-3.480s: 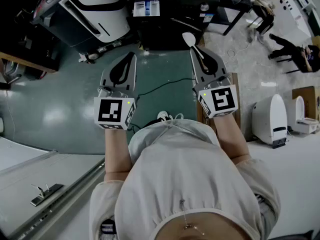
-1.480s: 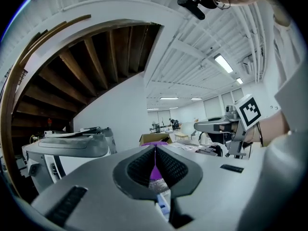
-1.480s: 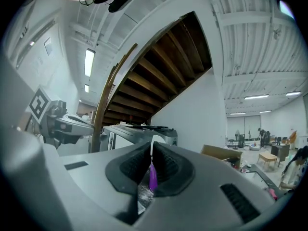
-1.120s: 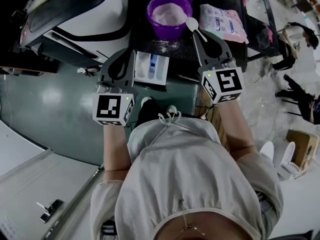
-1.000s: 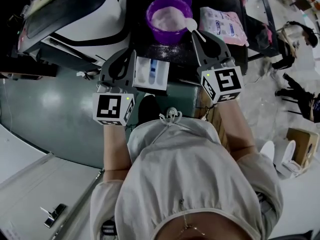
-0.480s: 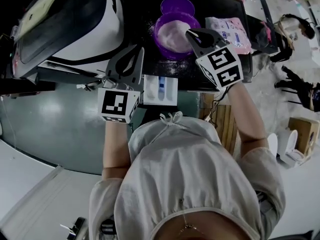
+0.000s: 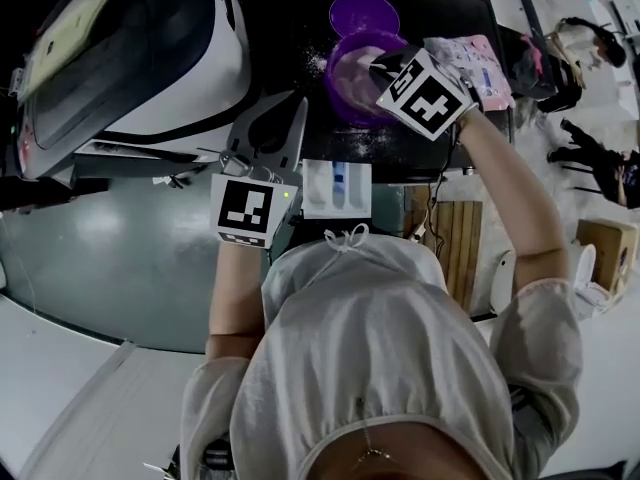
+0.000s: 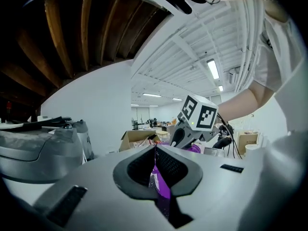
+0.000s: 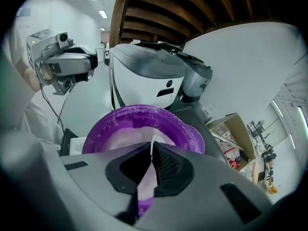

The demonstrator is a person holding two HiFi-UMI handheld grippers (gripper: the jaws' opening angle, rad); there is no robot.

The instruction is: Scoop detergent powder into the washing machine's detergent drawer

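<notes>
The left gripper is closed and empty in its own view. From the head view it sits just left of the detergent drawer. Only the right gripper view shows the right gripper clamped on a thin white spoon above the purple bowl of powder. The scoop end is hidden.

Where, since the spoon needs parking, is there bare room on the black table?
Bare strip of black table between purple bowl and detergent drawer, lightly powder-dusted. Crowded beyond: lid, pink packet, and the right gripper, holding the spoon, over the bowl.
</notes>
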